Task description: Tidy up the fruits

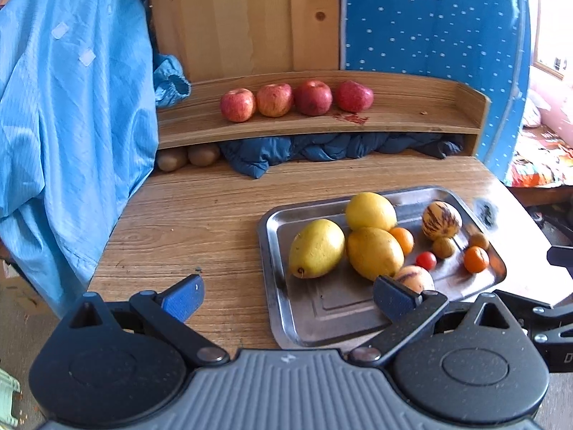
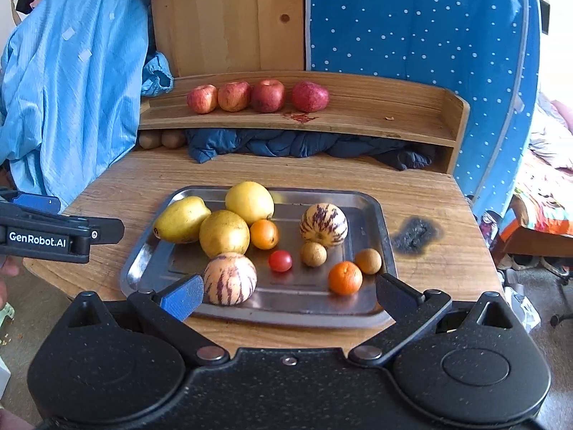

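Both grippers, left (image 1: 286, 297) and right (image 2: 286, 295), hung spread wide and empty near the metal tray (image 2: 365, 200) of loose fruit. The round striped melon (image 2: 230, 278) nearest the right gripper might roll if nudged.

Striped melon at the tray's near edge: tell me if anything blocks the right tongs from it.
Nothing visible does. The right tongs are open at the tray's near rim, and the striped melon lies just ahead beside the left finger. The small tomato sits close on its right, apart from it.
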`<action>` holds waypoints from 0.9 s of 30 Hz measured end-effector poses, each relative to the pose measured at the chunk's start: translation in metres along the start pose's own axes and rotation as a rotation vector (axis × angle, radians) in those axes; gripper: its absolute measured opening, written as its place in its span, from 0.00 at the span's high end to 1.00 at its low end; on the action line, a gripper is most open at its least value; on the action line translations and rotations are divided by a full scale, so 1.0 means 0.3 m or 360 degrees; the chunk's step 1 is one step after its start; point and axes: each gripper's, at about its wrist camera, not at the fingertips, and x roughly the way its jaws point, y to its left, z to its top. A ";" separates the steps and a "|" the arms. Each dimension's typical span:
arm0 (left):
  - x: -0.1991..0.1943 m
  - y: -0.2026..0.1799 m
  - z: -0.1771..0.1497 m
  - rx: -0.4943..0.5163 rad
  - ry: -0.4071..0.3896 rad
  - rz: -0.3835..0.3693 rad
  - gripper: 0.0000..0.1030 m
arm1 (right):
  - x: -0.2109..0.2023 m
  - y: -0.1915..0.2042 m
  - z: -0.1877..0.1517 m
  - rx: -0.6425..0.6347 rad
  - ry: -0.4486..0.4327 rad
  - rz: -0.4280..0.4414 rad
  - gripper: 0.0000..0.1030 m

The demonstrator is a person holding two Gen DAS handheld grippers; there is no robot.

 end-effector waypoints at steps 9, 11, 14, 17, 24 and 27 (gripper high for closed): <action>-0.038 0.056 -0.063 0.0064 0.0000 -0.0094 0.01 | -0.050 0.084 -0.070 0.0093 0.0033 -0.0141 0.01; -0.047 0.072 -0.077 0.0074 -0.0008 -0.0114 0.01 | -0.062 0.103 -0.080 0.0104 0.0026 -0.0167 0.01; -0.063 0.098 -0.101 0.0079 -0.0046 -0.0150 0.01 | -0.082 0.135 -0.095 0.0098 -0.0008 -0.0194 0.01; -0.073 0.116 -0.112 0.0083 -0.0060 -0.0170 0.01 | -0.095 0.151 -0.099 0.0091 -0.0020 -0.0202 0.01; -0.072 0.128 -0.125 0.0083 -0.0069 -0.0167 0.01 | -0.087 0.149 -0.101 0.0063 -0.0038 -0.0214 0.01; -0.067 0.122 -0.132 0.0062 -0.0038 -0.0150 0.01 | -0.076 0.134 -0.095 0.0044 -0.0013 -0.0210 0.01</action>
